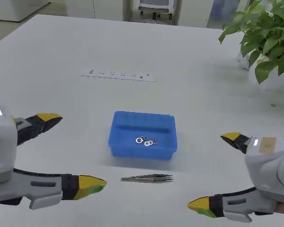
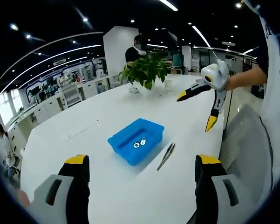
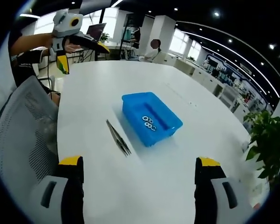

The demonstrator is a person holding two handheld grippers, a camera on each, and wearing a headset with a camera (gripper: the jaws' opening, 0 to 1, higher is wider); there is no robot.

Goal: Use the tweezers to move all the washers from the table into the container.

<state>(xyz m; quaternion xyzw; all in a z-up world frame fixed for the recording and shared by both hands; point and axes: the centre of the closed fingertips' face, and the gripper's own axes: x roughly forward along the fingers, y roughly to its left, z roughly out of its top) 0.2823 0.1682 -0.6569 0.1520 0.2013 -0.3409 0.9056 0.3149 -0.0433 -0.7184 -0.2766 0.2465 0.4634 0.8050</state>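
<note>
A blue container (image 1: 142, 135) sits mid-table with several washers (image 1: 146, 141) inside it. The same container (image 2: 136, 140) and washers (image 2: 139, 143) appear in the left gripper view; in the right gripper view the container (image 3: 150, 118) holds the washers (image 3: 149, 122) too. Metal tweezers (image 1: 147, 178) lie flat on the table just in front of the container, also seen as tweezers (image 2: 166, 155) and tweezers (image 3: 118, 137). My left gripper (image 1: 71, 150) is open at the left, holding nothing. My right gripper (image 1: 216, 171) is open at the right, also holding nothing.
A power strip (image 1: 118, 74) is set into the white table (image 1: 61, 52) behind the container. A potted plant (image 1: 265, 35) stands at the far right corner. A mesh chair back (image 3: 23, 140) is beside the near table edge. A person (image 2: 136, 49) stands beyond the plant.
</note>
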